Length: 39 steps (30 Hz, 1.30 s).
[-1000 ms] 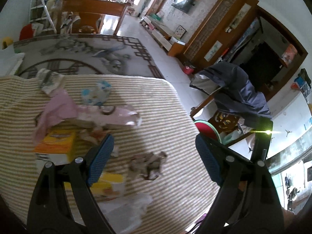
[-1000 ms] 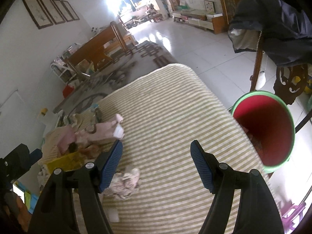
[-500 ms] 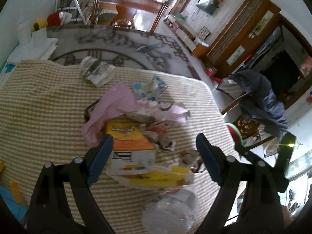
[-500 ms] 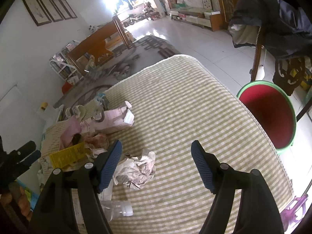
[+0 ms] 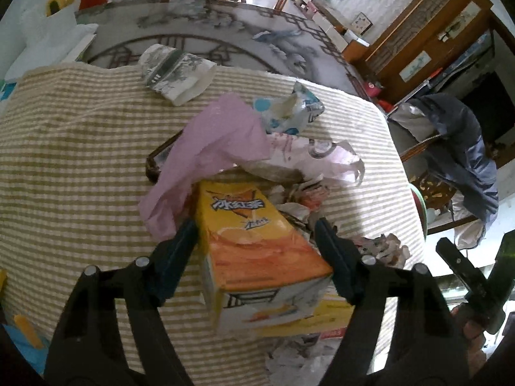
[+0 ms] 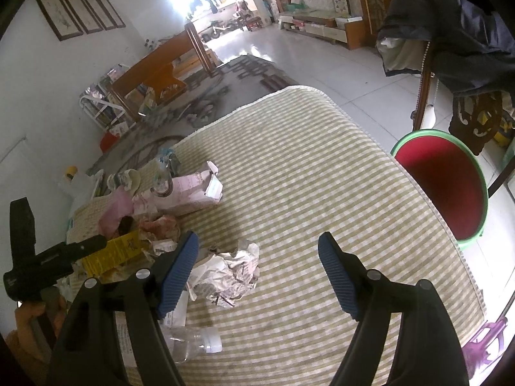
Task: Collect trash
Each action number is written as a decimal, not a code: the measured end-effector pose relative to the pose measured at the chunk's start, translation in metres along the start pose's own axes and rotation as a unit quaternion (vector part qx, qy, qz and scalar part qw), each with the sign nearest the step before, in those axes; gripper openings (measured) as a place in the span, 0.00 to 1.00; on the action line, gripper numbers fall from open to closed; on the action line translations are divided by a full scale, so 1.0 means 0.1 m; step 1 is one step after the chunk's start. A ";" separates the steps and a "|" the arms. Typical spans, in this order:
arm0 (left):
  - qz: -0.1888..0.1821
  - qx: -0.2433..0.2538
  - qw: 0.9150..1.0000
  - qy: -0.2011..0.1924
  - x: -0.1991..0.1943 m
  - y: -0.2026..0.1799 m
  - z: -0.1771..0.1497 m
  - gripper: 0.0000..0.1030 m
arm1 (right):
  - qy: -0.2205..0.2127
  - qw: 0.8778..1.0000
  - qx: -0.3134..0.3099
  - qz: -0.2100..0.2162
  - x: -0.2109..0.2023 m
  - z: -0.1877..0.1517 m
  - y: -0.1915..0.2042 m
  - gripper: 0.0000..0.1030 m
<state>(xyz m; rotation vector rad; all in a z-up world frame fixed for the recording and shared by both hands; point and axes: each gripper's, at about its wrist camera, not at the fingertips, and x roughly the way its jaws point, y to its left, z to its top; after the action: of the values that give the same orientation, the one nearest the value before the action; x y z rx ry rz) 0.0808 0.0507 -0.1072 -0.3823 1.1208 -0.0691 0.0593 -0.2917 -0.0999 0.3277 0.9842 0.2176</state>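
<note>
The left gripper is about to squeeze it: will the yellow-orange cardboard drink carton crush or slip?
The yellow-orange cardboard drink carton probably dents under hard squeezing, being thin card. Flat sides should grip well between the left gripper pads. Likely light if empty; contents unseen.

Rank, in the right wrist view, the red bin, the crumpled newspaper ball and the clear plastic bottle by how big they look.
1. Red bin, clearly largest.
2. Crumpled newspaper ball.
3. Clear plastic bottle, partly hidden by the right gripper, so its place below the newspaper is unsure.
</note>
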 end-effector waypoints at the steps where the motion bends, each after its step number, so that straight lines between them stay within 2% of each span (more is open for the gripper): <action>1: -0.003 -0.003 1.000 -0.001 -0.01 0.03 -0.01 0.69 | 0.001 1.000 0.001 0.000 0.01 0.00 0.00 0.72; 9: 0.009 -0.021 1.000 -0.004 -0.07 0.22 -0.04 0.57 | 0.020 1.000 -0.012 0.008 0.15 0.00 0.10 0.72; 15: 0.009 -0.027 1.000 0.001 -0.07 0.31 -0.05 0.58 | 0.043 0.999 -0.024 0.011 0.28 -0.05 0.18 0.73; 23: 0.006 -0.033 0.999 0.004 -0.08 0.39 -0.09 0.67 | 0.085 0.996 -0.031 0.026 0.49 -0.15 0.28 0.77; 29: -0.009 -0.029 1.000 0.006 -0.09 0.34 -0.09 0.81 | 0.106 0.993 -0.029 0.032 0.64 -0.22 0.31 0.76; 32: 0.001 -0.029 0.999 0.015 -0.03 0.34 -0.10 0.81 | 0.107 0.993 -0.033 0.035 0.64 -0.22 0.31 0.64; 34: 0.006 -0.038 0.999 0.014 -0.03 0.36 -0.11 0.82 | 0.110 0.993 -0.037 0.036 0.65 -0.23 0.32 0.47; 35: 0.005 -0.041 0.999 0.009 -0.05 0.37 -0.10 0.82 | 0.111 0.992 -0.039 0.038 0.64 -0.23 0.32 0.42; 39: -0.008 -0.045 0.999 -0.020 -0.20 0.39 -0.04 0.82 | 0.108 0.992 -0.049 0.041 0.61 -0.24 0.32 0.35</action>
<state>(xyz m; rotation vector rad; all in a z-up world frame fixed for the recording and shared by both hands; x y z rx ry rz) 0.0632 0.0911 -0.1049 -0.4724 1.0842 -0.0256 0.0710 -0.2380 -0.1482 0.2582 1.1706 0.3807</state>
